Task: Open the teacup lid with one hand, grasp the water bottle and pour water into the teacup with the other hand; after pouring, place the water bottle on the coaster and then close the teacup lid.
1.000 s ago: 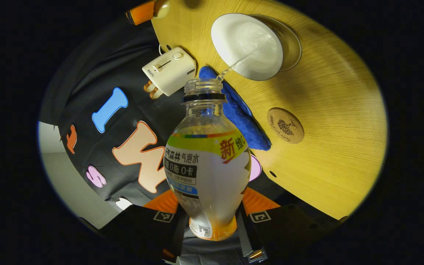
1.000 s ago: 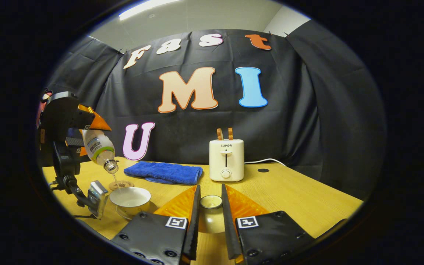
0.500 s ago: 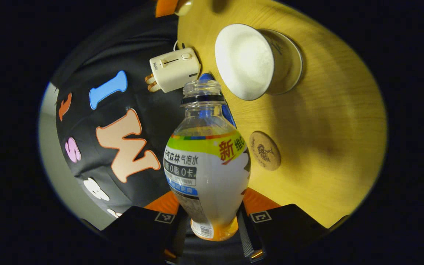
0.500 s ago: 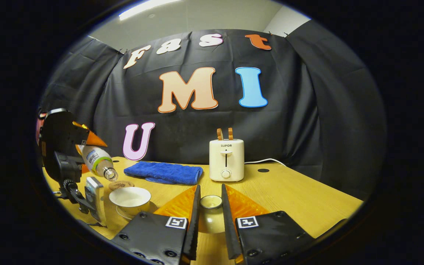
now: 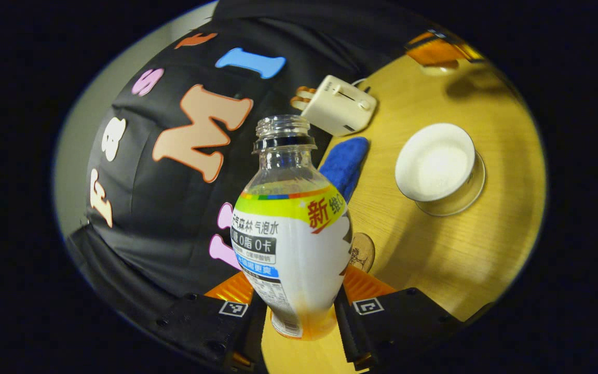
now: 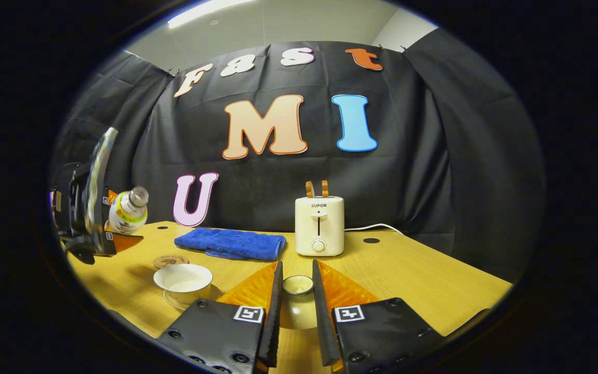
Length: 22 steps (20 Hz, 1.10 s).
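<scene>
Between my left hand-held gripper fingers, pinched, the water bottle has tipped back upright; pouring over, coaster next. Right hand-held gripper pinches the teacup lid.

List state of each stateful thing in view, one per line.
bottle: uncapped, lifted off the table, tilted, held in left gripper
teacup: lid off, on its saucer, liquid inside
lid: off the cup, held between right gripper fingers
coaster: bare, bottle not yet on it
towel: folded, flat on table
toaster: toast up in slots
</scene>
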Motion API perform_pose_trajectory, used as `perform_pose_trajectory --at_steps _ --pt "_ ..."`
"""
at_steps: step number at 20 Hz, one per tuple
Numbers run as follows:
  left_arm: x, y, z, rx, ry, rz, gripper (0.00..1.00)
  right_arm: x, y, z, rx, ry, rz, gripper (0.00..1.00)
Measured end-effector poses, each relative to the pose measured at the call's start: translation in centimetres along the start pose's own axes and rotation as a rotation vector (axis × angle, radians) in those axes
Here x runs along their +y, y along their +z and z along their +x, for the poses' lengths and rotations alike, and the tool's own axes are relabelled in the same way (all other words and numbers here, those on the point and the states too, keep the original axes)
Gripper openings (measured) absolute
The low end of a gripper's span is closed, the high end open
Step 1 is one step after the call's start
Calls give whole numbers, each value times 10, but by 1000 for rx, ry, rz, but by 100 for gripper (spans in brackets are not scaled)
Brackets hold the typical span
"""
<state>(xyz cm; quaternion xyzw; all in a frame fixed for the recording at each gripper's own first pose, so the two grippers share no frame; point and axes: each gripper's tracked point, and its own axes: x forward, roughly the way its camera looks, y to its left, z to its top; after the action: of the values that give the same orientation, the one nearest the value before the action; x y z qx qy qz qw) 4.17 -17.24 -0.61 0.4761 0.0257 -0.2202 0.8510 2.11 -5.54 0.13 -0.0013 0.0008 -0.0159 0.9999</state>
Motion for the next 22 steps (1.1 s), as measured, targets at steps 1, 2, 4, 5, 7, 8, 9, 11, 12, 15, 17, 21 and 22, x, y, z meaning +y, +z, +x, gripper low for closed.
perform_pose_trajectory --at_steps 1,2,4,5,7,8,9,11,12,15,17,21,22 --pt "2 -2 -5 -10 11 -84 58 0 0 0 0 0 -1 35" --pt "4 -3 -8 -23 24 -168 58 0 0 0 0 0 0 35" --pt "15 -5 -13 -61 62 -357 58 0 0 0 1 0 -1 35" --pt "14 -1 -12 -89 70 -457 58 0 0 0 3 0 -1 35" --pt "22 4 -15 -146 80 -636 57 0 0 0 2 0 -2 35" --pt "23 5 -12 -159 74 -707 57 0 0 0 2 0 -1 35" --pt "24 4 -11 -171 63 -763 57 0 0 0 1 0 -2 35" --pt "30 5 2 -203 70 -846 57 0 0 0 1 0 -2 35" --pt "33 6 12 -217 66 -886 57 0 0 0 2 -1 -1 35" --pt "24 8 34 -232 21 -996 57 0 0 0 2 -3 -1 34" --pt "26 6 48 -231 25 -991 58 0 0 0 2 -3 -1 35" --pt "23 10 69 -234 3 -953 57 0 0 0 2 -3 -2 35" --pt "27 13 70 -229 -4 -951 57 0 0 0 2 -3 -1 35"
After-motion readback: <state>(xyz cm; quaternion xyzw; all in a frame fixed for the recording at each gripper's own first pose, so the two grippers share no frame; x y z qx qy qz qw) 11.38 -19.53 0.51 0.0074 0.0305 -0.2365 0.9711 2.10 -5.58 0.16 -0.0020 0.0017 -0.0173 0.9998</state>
